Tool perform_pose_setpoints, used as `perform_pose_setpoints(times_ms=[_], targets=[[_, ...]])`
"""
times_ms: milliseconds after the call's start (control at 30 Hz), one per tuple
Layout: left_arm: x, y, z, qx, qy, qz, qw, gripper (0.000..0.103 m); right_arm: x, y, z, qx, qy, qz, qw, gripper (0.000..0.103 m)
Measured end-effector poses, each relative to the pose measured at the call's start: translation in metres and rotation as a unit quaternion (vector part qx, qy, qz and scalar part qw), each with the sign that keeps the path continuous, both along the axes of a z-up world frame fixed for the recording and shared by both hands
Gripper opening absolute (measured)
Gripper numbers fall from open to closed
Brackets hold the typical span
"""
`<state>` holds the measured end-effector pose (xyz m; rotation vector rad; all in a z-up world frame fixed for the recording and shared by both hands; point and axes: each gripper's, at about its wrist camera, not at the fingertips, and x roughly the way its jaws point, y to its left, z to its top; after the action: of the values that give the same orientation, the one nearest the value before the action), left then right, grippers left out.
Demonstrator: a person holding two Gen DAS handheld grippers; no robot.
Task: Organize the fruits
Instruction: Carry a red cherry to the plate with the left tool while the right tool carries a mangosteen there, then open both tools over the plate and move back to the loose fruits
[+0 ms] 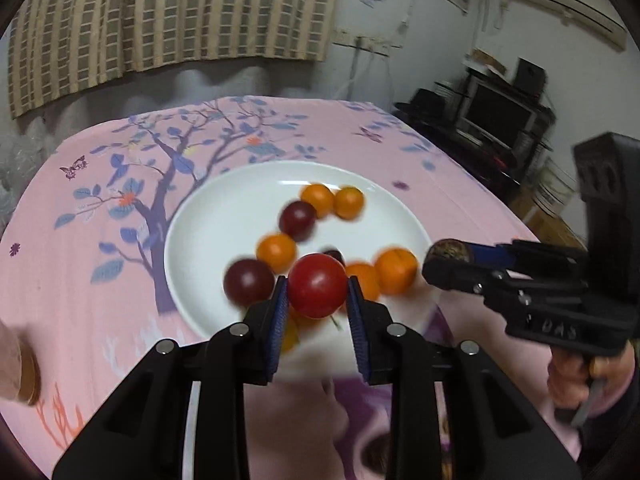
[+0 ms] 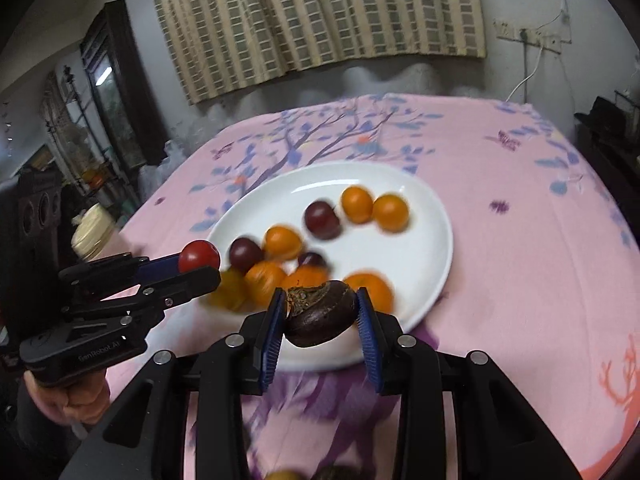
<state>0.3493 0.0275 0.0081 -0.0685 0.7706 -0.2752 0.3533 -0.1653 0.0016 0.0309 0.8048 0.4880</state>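
Observation:
A white plate [image 1: 208,232] on the pink cloth holds several orange and dark purple cherry tomatoes; it also shows in the right wrist view [image 2: 424,248]. My left gripper [image 1: 318,292] is shut on a red tomato [image 1: 317,285], held above the plate's near edge; it shows from the side in the right wrist view [image 2: 200,264]. My right gripper [image 2: 322,310] is shut on a dark brown chestnut-like fruit [image 2: 320,312] above the plate's near rim. In the left wrist view the right gripper [image 1: 450,260] is at the right of the plate.
The table is covered by a pink cloth with a blue tree print [image 1: 160,168]. A brown round thing [image 1: 28,376] sits at the left edge. Two more fruits [image 2: 312,474] lie near the bottom of the right wrist view. Shelves and a TV [image 1: 496,116] stand beyond the table.

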Motion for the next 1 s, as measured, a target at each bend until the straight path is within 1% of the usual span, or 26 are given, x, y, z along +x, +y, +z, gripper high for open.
perform_pose_setpoints(times_ms=[100,200,233,267,300,333,400,433,500,600,700,767,833,933,1000], targets=[[0.030,0.005,-0.007,-0.005,0.013,0.031,0.9994,0.029,0.030,0.008,-0.009,-0.005,0.006,-0.014,1.000,0.036],[0.049,0.013,-0.014,-0.003,0.023,0.056,0.9982,0.030,0.044,0.013,-0.017,-0.009,0.013,-0.012,1.000,0.037],[0.051,0.015,-0.014,-0.002,0.022,0.065,0.9976,0.043,0.045,0.013,-0.017,-0.011,0.013,-0.014,1.000,0.040],[0.051,0.018,-0.014,-0.001,0.017,0.075,0.9971,0.053,0.044,0.012,-0.017,-0.013,0.015,-0.014,1.000,0.051],[0.047,0.020,-0.012,0.002,0.008,0.084,0.9965,0.069,0.041,0.011,-0.015,-0.011,0.012,-0.013,1.000,0.056],[0.042,0.022,-0.008,0.008,-0.004,0.094,0.9955,0.078,0.038,0.011,-0.013,-0.011,0.009,-0.011,1.000,0.057],[0.032,0.023,-0.002,0.014,-0.017,0.103,0.9944,0.084,0.030,0.010,-0.008,-0.012,0.002,-0.010,1.000,0.060],[0.026,0.024,0.001,0.012,-0.021,0.103,0.9944,0.090,0.026,0.008,-0.007,-0.010,-0.002,-0.010,1.000,0.064],[0.017,0.026,0.004,0.004,-0.022,0.102,0.9946,0.093,0.016,0.007,-0.005,-0.011,-0.006,-0.009,1.000,0.065],[-0.002,0.026,0.002,0.000,-0.014,0.099,0.9950,0.094,0.000,0.002,-0.006,-0.014,-0.006,-0.003,1.000,0.065],[-0.027,0.028,-0.005,0.002,-0.013,0.107,0.9942,0.095,-0.016,-0.009,-0.012,-0.013,-0.001,0.000,1.000,0.065],[-0.043,0.028,-0.011,0.016,-0.016,0.112,0.9935,0.096,-0.025,-0.018,-0.019,-0.011,0.012,0.002,1.000,0.065],[-0.056,0.028,-0.017,0.036,-0.012,0.119,0.9922,0.097,-0.033,-0.028,-0.028,-0.009,0.037,0.003,0.999,0.065],[-0.066,0.033,-0.022,0.026,0.004,0.114,0.9931,0.098,-0.045,-0.038,-0.034,0.008,0.066,0.015,0.998,0.065],[-0.073,0.036,-0.023,0.015,0.009,0.116,0.9931,0.098,-0.055,-0.039,-0.037,-0.002,0.069,0.028,0.997,0.065]])
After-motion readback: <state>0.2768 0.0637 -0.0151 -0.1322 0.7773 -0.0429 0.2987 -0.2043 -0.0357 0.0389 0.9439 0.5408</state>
